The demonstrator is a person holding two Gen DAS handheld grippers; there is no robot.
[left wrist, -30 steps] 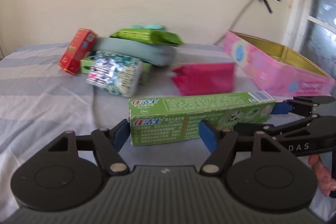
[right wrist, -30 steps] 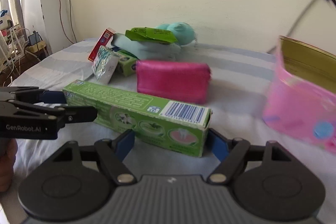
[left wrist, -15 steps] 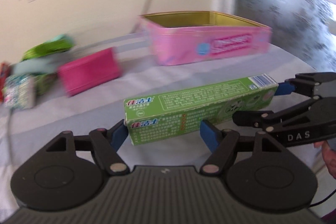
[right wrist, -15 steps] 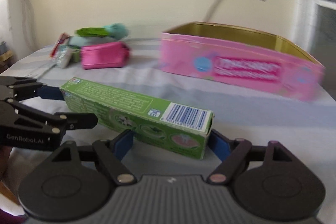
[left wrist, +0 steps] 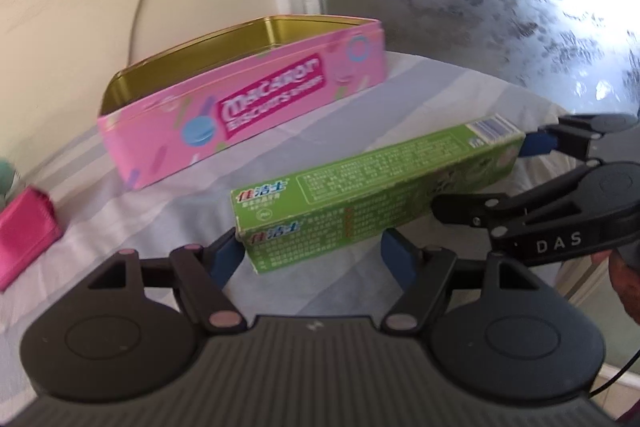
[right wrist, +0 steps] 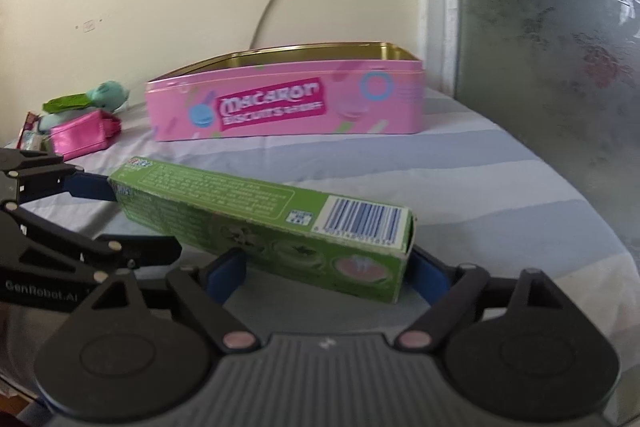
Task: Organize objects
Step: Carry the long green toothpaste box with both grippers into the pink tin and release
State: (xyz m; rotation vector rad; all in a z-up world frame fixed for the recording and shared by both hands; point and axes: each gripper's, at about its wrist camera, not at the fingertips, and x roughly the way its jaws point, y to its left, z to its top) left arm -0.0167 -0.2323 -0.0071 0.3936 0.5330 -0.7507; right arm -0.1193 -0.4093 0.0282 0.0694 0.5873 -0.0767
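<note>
We see the long pink metal biscuit tin (right wrist: pixel 288 107) with a gold lining standing lidless on the striped grey cloth (right wrist: pixel 500 187); its floor is hidden from us. Nearer, the long green cardboard toothpaste box (right wrist: pixel 256 215) hangs between our two claws. The left gripper (left wrist: pixel 310 257) and right gripper (right wrist: pixel 324 277) each bracket one end, jaws just opening; whether pads still press we cannot tell. A shiny magenta pouch (right wrist: pixel 82 139) lies far left.

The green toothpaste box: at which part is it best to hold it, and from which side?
Probably at its two short ends, one gripper from each side. The toothpaste box is long and narrow. The left gripper and right gripper already stand so, though their jaws have just been opening.
</note>
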